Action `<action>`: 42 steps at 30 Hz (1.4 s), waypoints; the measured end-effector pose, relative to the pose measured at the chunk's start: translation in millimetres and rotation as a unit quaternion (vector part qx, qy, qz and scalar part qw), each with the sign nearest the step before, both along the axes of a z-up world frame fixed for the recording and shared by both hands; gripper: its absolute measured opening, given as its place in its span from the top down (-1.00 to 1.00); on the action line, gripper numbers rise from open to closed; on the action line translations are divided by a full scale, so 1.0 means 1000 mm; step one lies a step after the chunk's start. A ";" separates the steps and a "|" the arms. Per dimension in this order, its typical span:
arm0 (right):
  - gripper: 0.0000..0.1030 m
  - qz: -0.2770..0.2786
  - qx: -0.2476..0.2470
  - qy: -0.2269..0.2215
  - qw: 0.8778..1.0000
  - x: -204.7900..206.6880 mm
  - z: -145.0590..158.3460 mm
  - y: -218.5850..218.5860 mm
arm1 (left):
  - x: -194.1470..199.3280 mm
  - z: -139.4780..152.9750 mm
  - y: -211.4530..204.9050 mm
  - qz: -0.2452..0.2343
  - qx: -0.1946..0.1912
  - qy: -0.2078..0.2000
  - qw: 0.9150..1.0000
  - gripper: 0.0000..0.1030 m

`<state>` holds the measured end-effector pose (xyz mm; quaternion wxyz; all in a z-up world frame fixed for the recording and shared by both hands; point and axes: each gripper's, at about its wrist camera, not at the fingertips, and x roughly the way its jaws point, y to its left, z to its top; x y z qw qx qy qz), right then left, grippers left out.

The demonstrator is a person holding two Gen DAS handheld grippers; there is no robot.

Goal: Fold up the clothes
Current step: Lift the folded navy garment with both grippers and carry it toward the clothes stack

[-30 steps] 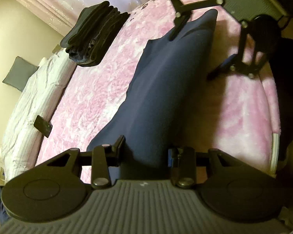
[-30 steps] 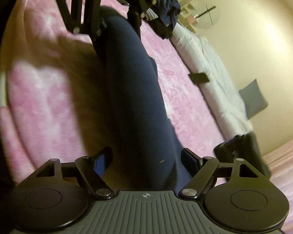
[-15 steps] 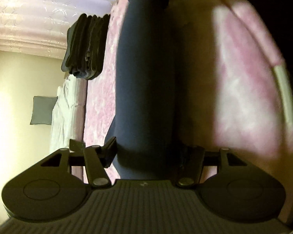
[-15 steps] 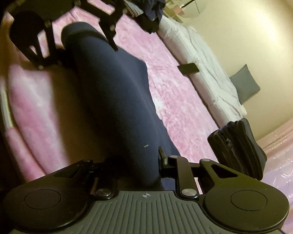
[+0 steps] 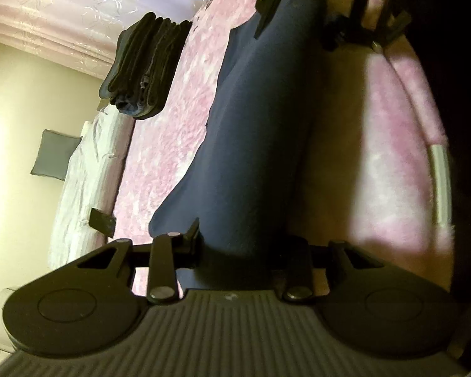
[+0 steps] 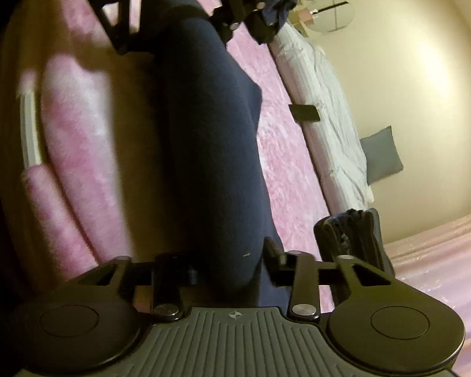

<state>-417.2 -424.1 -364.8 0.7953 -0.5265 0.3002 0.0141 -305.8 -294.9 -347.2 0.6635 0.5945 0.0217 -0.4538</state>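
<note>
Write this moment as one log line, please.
left tongs: gripping navy fabric garment | right tongs: gripping other end | garment: stretched above fuzzy pink blanket

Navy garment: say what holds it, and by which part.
Both tongs: the left tongs and the right tongs each grip one end of the navy garment.

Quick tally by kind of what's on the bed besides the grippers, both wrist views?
Navy garment stretched between left gripper and right gripper: 1
Stack of folded dark clothes: 1
Unfolded dark clothes heap: 1
Small dark flat object: 1
Grey pillow: 1
Total: 5
</note>
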 end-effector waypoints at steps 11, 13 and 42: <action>0.59 -0.002 0.026 -0.005 1.000 0.011 -0.008 -0.021 | 0.001 0.001 0.006 -0.003 -0.008 0.027 1.000 0.40; 0.61 0.002 0.059 -0.013 0.998 0.011 -0.004 -0.030 | 0.003 0.005 0.004 -0.003 -0.006 0.037 0.999 0.40; 0.66 -0.029 0.159 0.187 0.969 -0.023 0.322 -0.170 | -0.020 0.303 -0.145 -0.016 0.123 0.259 0.958 0.42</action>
